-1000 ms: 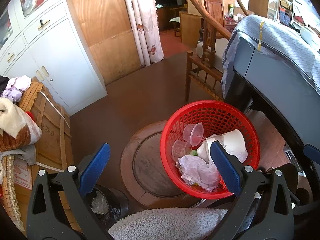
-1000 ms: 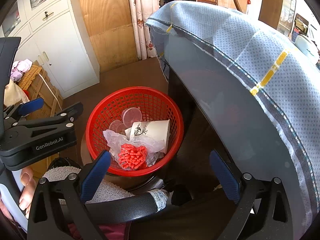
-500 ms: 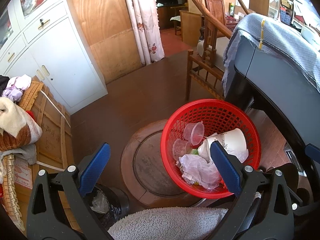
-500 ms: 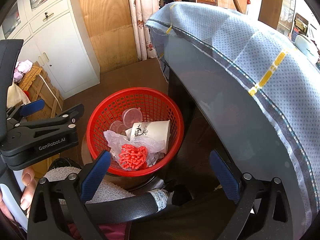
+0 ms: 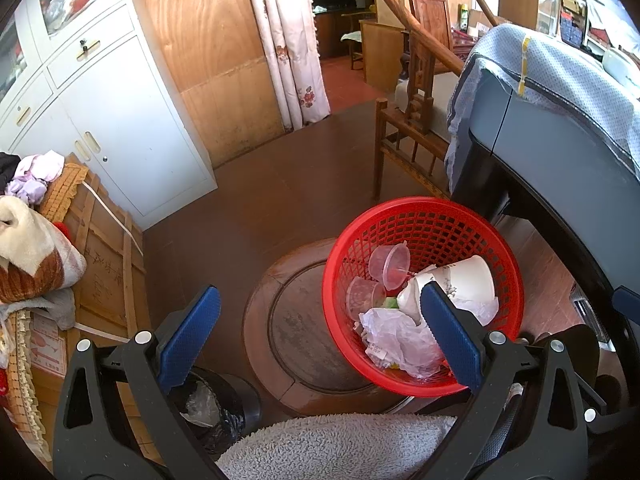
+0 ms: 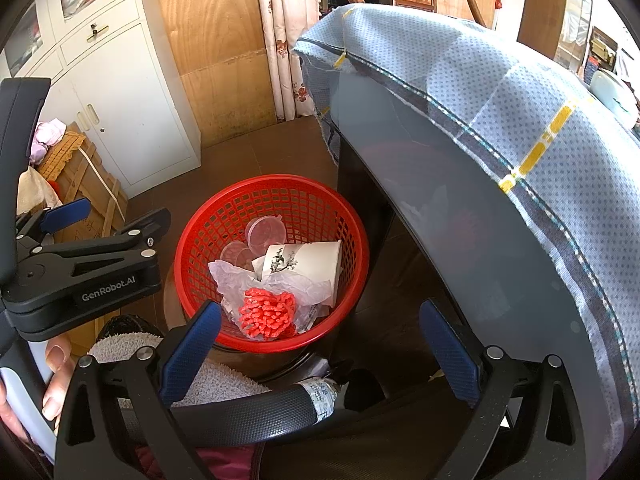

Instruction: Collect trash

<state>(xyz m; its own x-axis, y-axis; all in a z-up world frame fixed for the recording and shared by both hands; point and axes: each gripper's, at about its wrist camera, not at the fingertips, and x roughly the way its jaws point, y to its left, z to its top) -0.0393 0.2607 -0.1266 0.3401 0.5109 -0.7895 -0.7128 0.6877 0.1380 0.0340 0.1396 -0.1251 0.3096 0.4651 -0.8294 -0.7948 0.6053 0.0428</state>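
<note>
The left tool [image 5: 318, 338] was wide open and held nothing. The round red plastic basket [image 5: 424, 216] full of trash sat below, by its right finger. The right tool [image 6: 320, 346] was wide open too, above that basket.

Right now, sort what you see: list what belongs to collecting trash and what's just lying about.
Part of the job:
- red basket
- paper cup
- clear plastic cups
- crumpled plastic bag
- red foam netting
- black bin
- left gripper and right gripper, both open and empty

Just lying about:
- white cabinet
- wooden chair
- curtain
- cloth-covered table
- cardboard box
</note>
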